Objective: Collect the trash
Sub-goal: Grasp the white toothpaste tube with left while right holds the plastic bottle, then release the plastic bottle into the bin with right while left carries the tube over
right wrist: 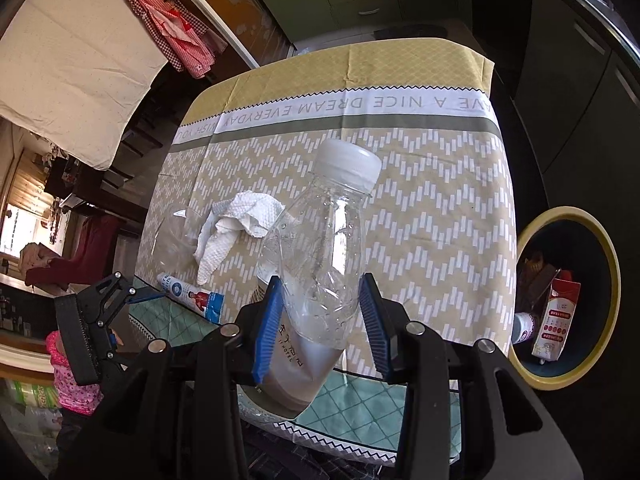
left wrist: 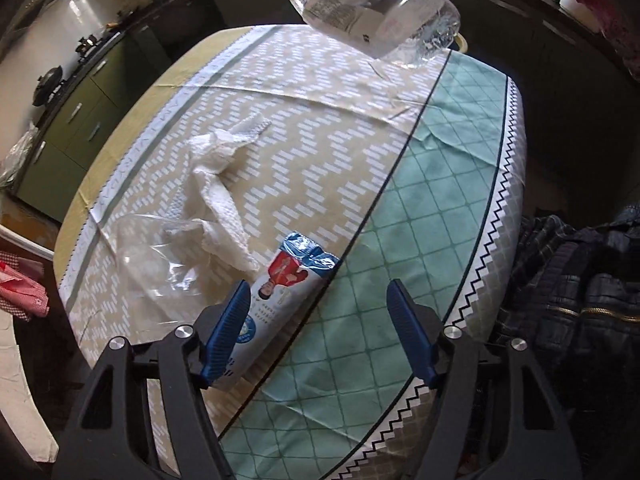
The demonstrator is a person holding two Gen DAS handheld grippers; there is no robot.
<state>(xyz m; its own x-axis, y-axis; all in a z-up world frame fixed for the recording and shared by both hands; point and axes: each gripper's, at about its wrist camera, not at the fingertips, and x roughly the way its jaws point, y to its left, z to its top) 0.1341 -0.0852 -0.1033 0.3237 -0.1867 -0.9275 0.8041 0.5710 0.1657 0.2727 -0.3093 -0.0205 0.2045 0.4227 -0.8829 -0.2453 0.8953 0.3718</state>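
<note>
Right gripper [right wrist: 320, 320] pinches the clear plastic bottle [right wrist: 320, 240], lifted off the table [right wrist: 440, 220]; trash bin [right wrist: 612, 280] sits just past the table edge, so swing over its rim before letting go. Left gripper [left wrist: 316, 332] is spread, nothing pressed, low over the snack wrapper [left wrist: 288, 280]; crumpled paper towel [left wrist: 216, 176] lies beyond

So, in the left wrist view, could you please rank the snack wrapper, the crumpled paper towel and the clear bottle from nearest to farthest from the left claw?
1. Snack wrapper: nearest, lying on the table by the left claw's left-hand finger.
2. Crumpled paper towel: mid-table, beyond the wrapper.
3. Clear bottle: farthest, held up at the frame's top.
</note>
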